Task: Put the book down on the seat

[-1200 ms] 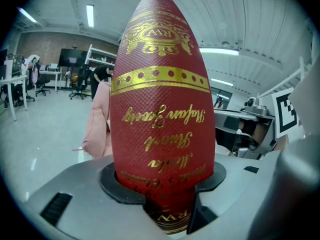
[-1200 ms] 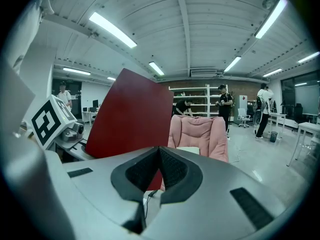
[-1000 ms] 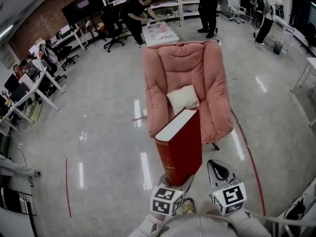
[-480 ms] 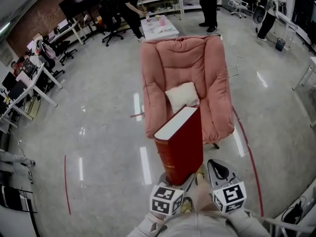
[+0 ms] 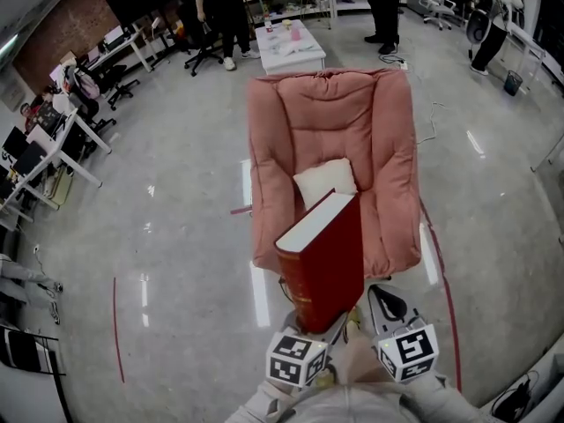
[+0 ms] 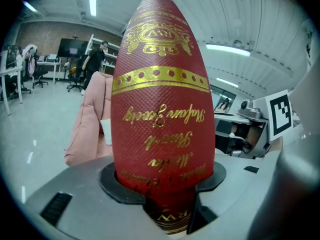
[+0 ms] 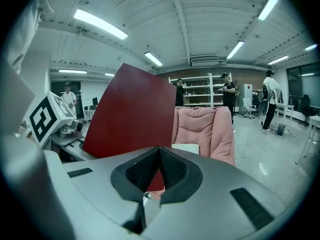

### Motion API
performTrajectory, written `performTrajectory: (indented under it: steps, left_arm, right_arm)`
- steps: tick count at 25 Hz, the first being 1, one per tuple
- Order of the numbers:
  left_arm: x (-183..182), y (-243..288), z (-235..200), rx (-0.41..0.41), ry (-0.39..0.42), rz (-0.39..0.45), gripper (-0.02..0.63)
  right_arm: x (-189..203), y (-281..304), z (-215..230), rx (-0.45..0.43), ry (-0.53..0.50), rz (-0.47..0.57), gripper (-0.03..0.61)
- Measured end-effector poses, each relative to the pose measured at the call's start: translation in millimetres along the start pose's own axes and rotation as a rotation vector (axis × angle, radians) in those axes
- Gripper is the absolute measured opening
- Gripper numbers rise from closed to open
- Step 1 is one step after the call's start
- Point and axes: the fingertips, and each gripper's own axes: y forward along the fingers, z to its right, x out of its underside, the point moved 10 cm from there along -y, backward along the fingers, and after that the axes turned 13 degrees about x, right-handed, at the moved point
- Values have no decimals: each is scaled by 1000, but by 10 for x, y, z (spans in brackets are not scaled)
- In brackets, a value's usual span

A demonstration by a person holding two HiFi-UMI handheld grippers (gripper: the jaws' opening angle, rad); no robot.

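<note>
A thick red book (image 5: 326, 254) with gold lettering on its spine (image 6: 162, 109) stands upright in the air, gripped at its lower end by my left gripper (image 5: 315, 326), whose pads press on both covers (image 6: 162, 184). Just beyond it stands the pink armchair (image 5: 330, 122) with a white cushion (image 5: 322, 181) lying on the seat. My right gripper (image 5: 388, 307) hovers beside the book on its right, jaws shut with nothing between them (image 7: 159, 151). In the right gripper view the book's red cover (image 7: 132, 111) fills the left, with the armchair (image 7: 205, 126) behind it.
A white table (image 5: 295, 42) with small items stands behind the armchair, and people (image 5: 388, 7) stand by shelves further back. Desks and office chairs (image 5: 62, 139) line the left wall. A red line (image 5: 445, 298) runs on the glossy floor right of the armchair.
The armchair has come nearer and sits lower in the head view. The book stays upright in the left gripper and the right gripper keeps its place beside it.
</note>
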Motion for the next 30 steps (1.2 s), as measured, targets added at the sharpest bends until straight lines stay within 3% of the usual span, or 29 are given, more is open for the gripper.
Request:
performTrajectory:
  steps: [13, 30]
  left_arm:
    - [-165, 784, -674, 27, -106, -65, 244]
    - [427, 2054, -1639, 111, -260, -209, 245]
  right_arm:
    - [63, 803, 496, 6, 23, -97, 5]
    - [866, 1795, 891, 22, 103, -226, 5]
